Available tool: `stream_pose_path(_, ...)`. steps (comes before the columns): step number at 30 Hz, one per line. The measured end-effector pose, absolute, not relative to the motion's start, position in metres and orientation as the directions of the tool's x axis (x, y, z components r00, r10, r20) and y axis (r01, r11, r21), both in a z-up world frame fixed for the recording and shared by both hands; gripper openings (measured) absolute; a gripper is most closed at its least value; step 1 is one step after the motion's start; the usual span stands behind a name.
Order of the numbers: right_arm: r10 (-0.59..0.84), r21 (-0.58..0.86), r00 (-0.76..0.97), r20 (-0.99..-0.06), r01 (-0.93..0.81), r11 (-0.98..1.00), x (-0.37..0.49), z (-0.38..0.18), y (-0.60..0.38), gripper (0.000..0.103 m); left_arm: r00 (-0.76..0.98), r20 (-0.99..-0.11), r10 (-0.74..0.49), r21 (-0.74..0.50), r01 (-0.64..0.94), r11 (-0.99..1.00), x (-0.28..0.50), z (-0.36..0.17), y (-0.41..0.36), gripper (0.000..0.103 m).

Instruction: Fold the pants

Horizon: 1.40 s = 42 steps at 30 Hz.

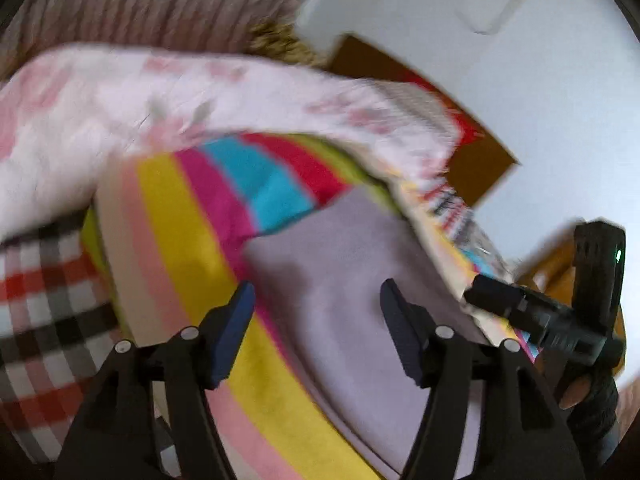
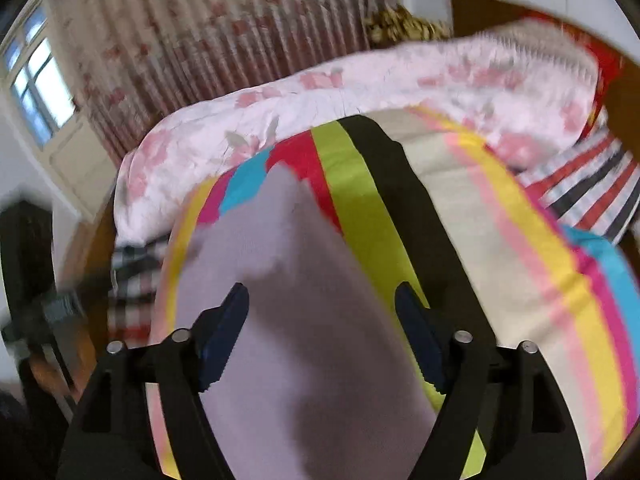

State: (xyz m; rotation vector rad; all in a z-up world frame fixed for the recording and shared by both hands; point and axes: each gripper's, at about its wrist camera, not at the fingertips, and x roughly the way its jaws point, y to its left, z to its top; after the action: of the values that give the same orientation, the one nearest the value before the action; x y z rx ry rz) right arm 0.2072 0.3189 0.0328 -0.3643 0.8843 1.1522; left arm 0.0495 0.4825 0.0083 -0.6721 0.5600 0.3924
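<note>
The pale lilac pants (image 1: 340, 280) lie flat on a striped, many-coloured bed cover (image 1: 192, 232). My left gripper (image 1: 318, 300) is open just above them, with cloth showing between its blue pads and nothing held. In the right wrist view the pants (image 2: 288, 300) run away from me to a ragged far edge. My right gripper (image 2: 322, 308) is open over them and empty. The right gripper also shows in the left wrist view (image 1: 520, 312), at the bed's right edge.
A pink floral quilt (image 1: 200, 96) is bunched along the far side of the bed. A red, black and white checked blanket (image 1: 44, 312) lies at the left. A curtain (image 2: 208, 32) and a window (image 2: 36, 76) stand behind. Both views are motion-blurred.
</note>
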Motion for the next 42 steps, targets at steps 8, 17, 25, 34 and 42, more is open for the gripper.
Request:
stream_pose_path(8, 0.622, 0.165, 0.012, -0.783, -0.960, 0.226, 0.089, 0.010, 0.243, 0.028, 0.781, -0.624, 0.012, -0.471, -0.388, 0.792, 0.060, -0.004, 0.449, 0.064)
stream_pose_path(17, 0.549, 0.055, 0.076, -0.832, -0.974, 0.219, 0.062, -0.017, 0.239, 0.020, 0.783, -0.611, -0.114, -0.630, -0.394, 0.669, -0.001, -0.039, 0.451, 0.064)
stream_pose_path(25, 0.536, -0.030, 0.136, -0.833, -0.979, 0.203, 0.050, -0.019, 0.239, 0.018, 0.783, -0.589, -0.202, -0.672, -0.335, 0.661, -0.015, -0.040, 0.431, 0.066)
stream_pose_path(34, 0.645, 0.197, 0.041, -0.763, -0.935, 0.294, 0.077, 0.002, 0.222, 0.005, 0.778, -0.507, -0.371, -0.782, -0.235, 0.577, 0.009, -0.046, 0.410, 0.066)
stream_pose_path(42, 0.635, 0.198, 0.045, -0.771, -0.931, 0.306, 0.073, 0.000, 0.224, 0.005, 0.771, -0.505, -0.388, -0.812, -0.272, 0.516, 0.036, -0.064, 0.417, 0.025)
